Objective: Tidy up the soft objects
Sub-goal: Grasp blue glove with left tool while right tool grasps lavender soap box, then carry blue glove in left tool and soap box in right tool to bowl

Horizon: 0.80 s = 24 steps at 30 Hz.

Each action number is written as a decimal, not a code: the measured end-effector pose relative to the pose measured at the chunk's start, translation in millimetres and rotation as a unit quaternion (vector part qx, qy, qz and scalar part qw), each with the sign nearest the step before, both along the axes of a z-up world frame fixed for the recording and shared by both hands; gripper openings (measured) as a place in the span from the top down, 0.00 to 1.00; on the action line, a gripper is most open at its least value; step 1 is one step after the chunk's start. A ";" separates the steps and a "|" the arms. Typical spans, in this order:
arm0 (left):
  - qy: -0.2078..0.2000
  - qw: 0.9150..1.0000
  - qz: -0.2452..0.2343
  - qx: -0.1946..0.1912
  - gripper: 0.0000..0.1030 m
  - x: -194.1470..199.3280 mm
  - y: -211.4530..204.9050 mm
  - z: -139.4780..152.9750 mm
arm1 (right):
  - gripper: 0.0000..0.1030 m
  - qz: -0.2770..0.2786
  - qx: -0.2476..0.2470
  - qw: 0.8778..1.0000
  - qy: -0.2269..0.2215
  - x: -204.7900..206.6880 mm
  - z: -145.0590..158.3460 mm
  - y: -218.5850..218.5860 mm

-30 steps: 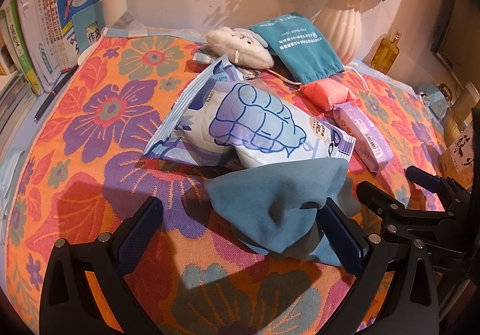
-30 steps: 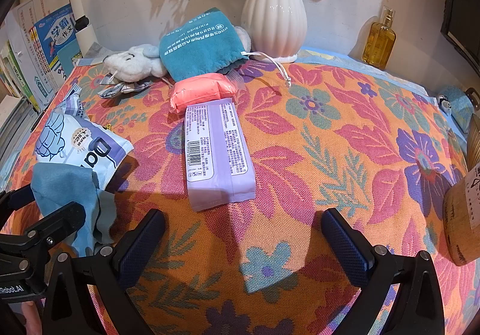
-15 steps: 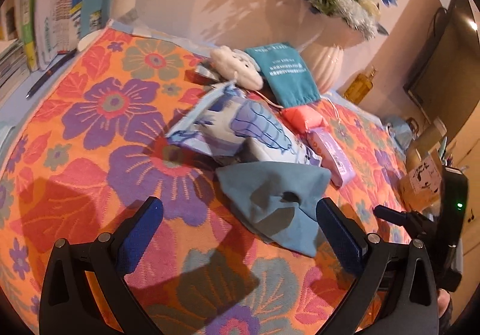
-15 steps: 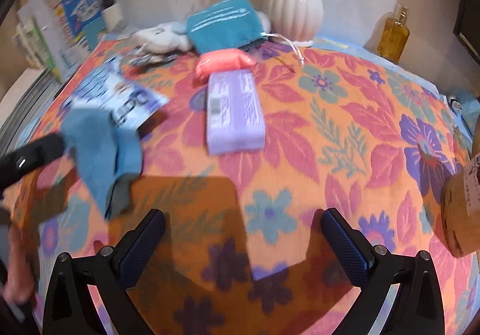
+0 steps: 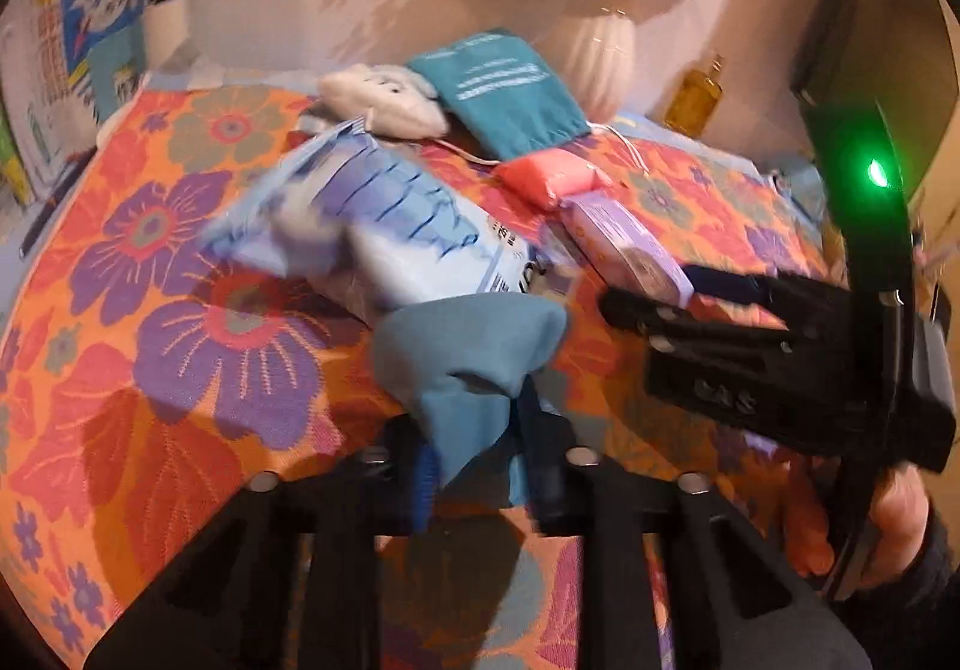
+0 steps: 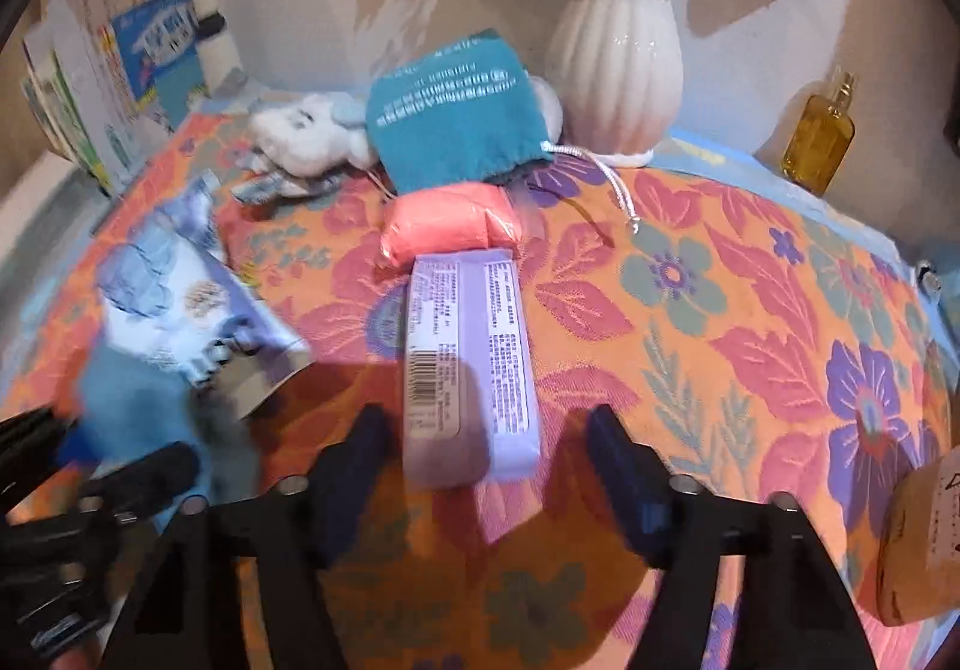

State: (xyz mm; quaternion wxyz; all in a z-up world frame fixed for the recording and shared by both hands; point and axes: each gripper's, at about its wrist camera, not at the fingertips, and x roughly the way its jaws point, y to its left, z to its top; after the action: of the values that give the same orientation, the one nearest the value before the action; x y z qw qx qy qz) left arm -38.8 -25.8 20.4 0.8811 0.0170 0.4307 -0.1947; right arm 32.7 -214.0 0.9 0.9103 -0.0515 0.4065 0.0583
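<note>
Left gripper: the left gripper (image 5: 480, 466) has just been closing and now pinches the near end of the soft blue cloth (image 5: 474, 352), which bunches up between its pads; half a second ago the jaws stood wide on either side of it.
Blue cloth: near the front edge of the surface, its far end touching the blue-and-white plastic pack (image 5: 384, 232), which lies towards the left edge.
Right gripper: the right gripper (image 6: 486, 466) has just been closing too, and it now stands half closed astride the near end of the long lilac wrapped pack (image 6: 468, 364); there are gaps on both sides, so no grip yet.
Lilac pack: mid-surface, pointing away, its far end touching the soft coral pouch (image 6: 447, 226).
Back edge: teal drawstring bag (image 6: 456, 111), white plush toy (image 6: 306, 135), and white ribbed vase (image 6: 618, 69) in a row.
Carrier: orange floral cloth (image 6: 720, 310) over the surface.
What it means: both hands commit at once. The cloth looks secured and ready to lift. The lilac pack needs the squeeze finished first, I'd say.
</note>
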 end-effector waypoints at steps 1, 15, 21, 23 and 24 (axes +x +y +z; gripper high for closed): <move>-0.008 1.000 -0.002 0.009 0.87 -2.7 -1.7 1.5 | 0.48 0.000 -0.002 1.000 -0.009 -0.9 2.5 1.7; -0.020 0.998 -0.026 -0.048 0.89 -43.6 3.1 16.6 | 0.62 -0.027 0.065 0.997 -0.017 -67.8 1.5 -33.8; -0.030 0.996 -0.060 -0.059 0.89 -65.6 -21.5 30.6 | 0.62 -0.058 0.087 0.994 -0.013 -103.1 5.3 -68.3; -0.033 0.994 -0.083 -0.064 0.89 -73.7 -38.9 35.3 | 0.62 -0.075 0.082 0.994 -0.010 -116.9 5.3 -79.3; -0.033 0.993 -0.096 -0.066 0.89 -77.6 -49.3 36.8 | 0.62 -0.086 0.080 0.993 -0.011 -126.0 5.6 -87.6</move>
State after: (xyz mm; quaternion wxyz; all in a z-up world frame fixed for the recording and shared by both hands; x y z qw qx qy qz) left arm -116.4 -75.1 57.2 0.8713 0.0068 0.3837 -0.3059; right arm -93.3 -301.6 6.6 0.9177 0.0557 0.3931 0.0117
